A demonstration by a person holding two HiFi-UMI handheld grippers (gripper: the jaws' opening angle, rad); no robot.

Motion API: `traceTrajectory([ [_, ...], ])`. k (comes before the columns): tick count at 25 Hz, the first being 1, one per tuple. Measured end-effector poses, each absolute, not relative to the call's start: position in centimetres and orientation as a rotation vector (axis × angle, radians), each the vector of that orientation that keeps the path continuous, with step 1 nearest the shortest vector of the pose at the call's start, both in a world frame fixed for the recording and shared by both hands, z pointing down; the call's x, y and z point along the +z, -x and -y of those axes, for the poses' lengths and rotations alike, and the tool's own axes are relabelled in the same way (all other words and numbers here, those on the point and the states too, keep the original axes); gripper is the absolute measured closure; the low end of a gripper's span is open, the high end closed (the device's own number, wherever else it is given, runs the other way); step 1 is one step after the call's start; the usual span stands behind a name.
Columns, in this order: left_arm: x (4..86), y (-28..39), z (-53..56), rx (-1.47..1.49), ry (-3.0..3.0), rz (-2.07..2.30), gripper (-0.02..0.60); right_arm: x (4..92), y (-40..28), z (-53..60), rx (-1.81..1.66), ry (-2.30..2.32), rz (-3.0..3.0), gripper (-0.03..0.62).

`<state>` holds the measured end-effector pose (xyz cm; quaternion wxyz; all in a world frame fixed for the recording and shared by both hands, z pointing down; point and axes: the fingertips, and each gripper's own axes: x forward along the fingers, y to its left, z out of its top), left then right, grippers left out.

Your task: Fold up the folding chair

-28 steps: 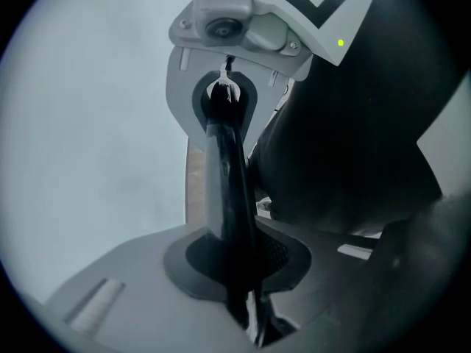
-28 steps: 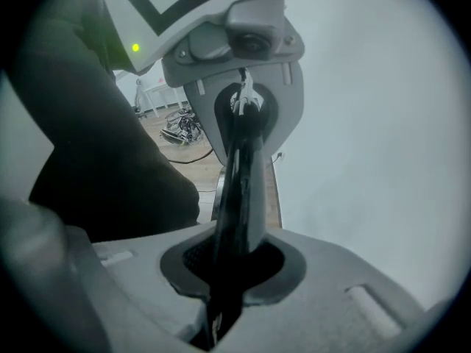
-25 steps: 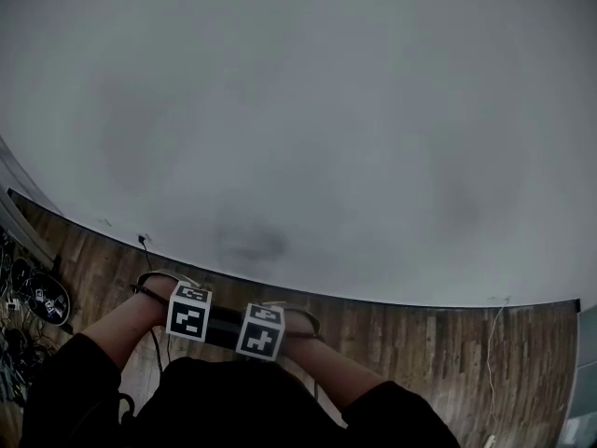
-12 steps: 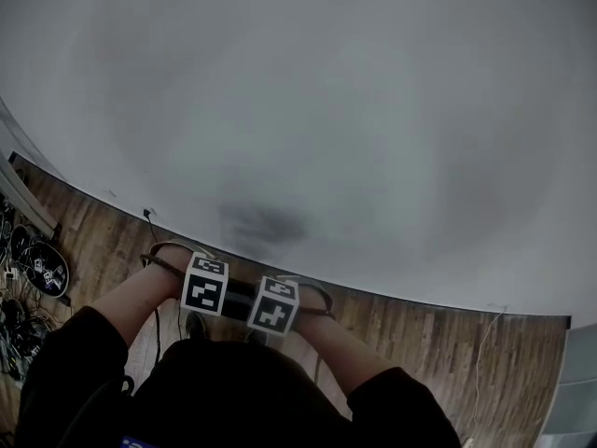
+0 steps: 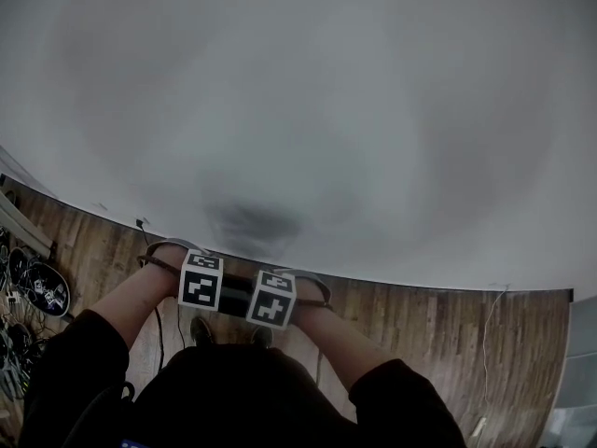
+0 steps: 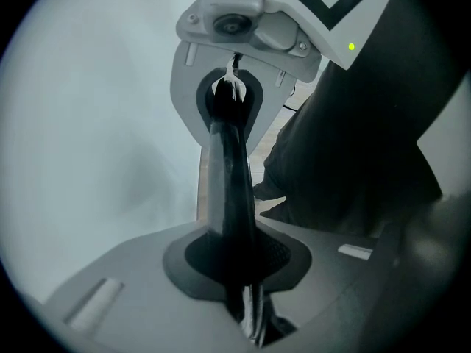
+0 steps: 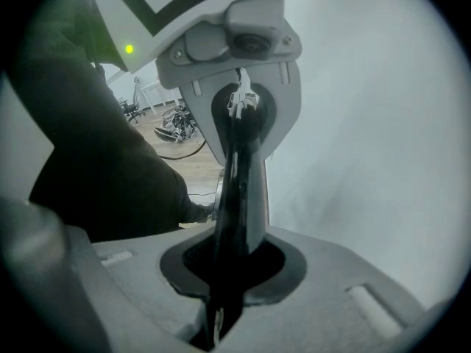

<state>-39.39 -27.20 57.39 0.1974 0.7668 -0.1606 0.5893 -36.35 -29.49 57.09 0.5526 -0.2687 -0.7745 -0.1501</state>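
Right up against the person's body, low in the head view, two dark sleeves (image 5: 84, 353) reach forward with the hands tucked close together. Left gripper (image 5: 203, 289) and right gripper (image 5: 271, 301) sit side by side, marker cubes up, both pointing steeply down. Between them runs a narrow bar of the black folding chair (image 5: 233, 297), and that is all of the chair these views give us.

Into the left gripper view: jaws closed tight on that black bar, which runs straight out to the right gripper at its other end. The right gripper view answers in kind, with its jaws pinched onto the same thin bar and the left gripper facing it. So both have the chair clamped, one at each end of the bar, just in front of the person.

Below the hands, what look like two shoes (image 5: 200, 329) stand on the brown wooden plank floor (image 5: 420, 329), with a dark cable (image 5: 158, 339) trailing past. Off to the left lies a heap of dark gear (image 5: 42, 292). Beyond it all is a plain white wall (image 5: 336, 110), with a soft grey shadow (image 5: 252, 222) just above the grippers.
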Motion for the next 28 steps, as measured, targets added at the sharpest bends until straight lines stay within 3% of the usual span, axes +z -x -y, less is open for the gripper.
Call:
traceTrajectory([
  [7,57.2,39.7,28.5,1.601,-2.177,0.485,0.510,57.0,36.5,30.8,-0.332,0.597,1.854,0.535],
  [11,56.8,40.6,28.6,1.547,-2.184,0.548,0.494,57.8,35.4,32.4,-0.356,0.549,1.816,0.484],
  [28,53.0,46.7,31.0,1.569,-2.196,0.801,0.434,57.3,36.4,38.2,-0.446,0.274,1.938,0.416],
])
